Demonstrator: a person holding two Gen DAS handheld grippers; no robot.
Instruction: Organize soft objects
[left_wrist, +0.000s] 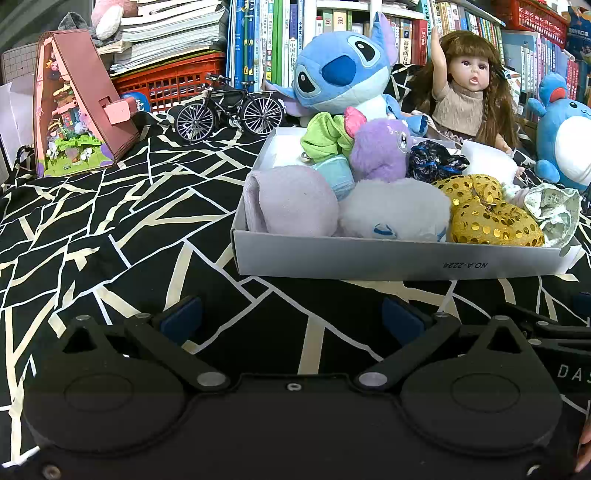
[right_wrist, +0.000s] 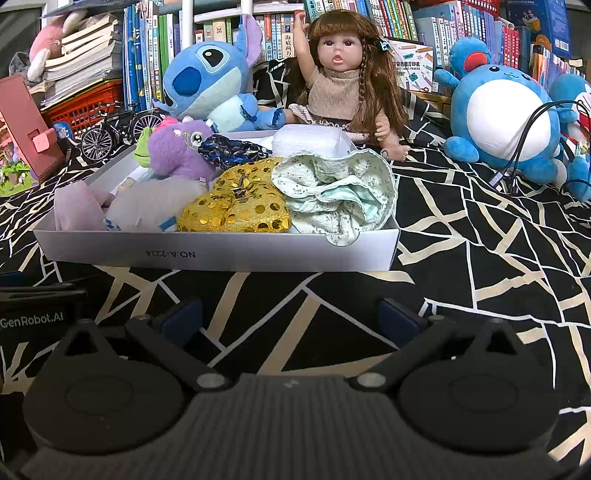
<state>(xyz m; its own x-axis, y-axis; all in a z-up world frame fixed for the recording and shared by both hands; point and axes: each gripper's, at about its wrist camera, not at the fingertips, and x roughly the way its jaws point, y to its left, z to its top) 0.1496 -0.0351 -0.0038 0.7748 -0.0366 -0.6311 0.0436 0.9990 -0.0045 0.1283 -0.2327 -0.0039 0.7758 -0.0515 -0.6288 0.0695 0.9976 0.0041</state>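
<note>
Soft objects filled a shallow white box (right_wrist: 207, 254) on the black-and-cream patterned tabletop (left_wrist: 110, 229): a lilac cloth (left_wrist: 291, 201), a purple plush (right_wrist: 179, 149), a gold sequinned pouch (right_wrist: 240, 206), a green scrunchie (left_wrist: 325, 136) and a pale speckled cloth (right_wrist: 332, 192) drooping over the front rim. Behind the box sat a blue plush (right_wrist: 210, 81), a doll (right_wrist: 343, 81) and a round blue toy (right_wrist: 506, 118), with a model bicycle (left_wrist: 229, 109) at the left. Left tongs (left_wrist: 291, 319) and right tongs (right_wrist: 290, 317) hovered before the box, spread wide and empty.
</note>
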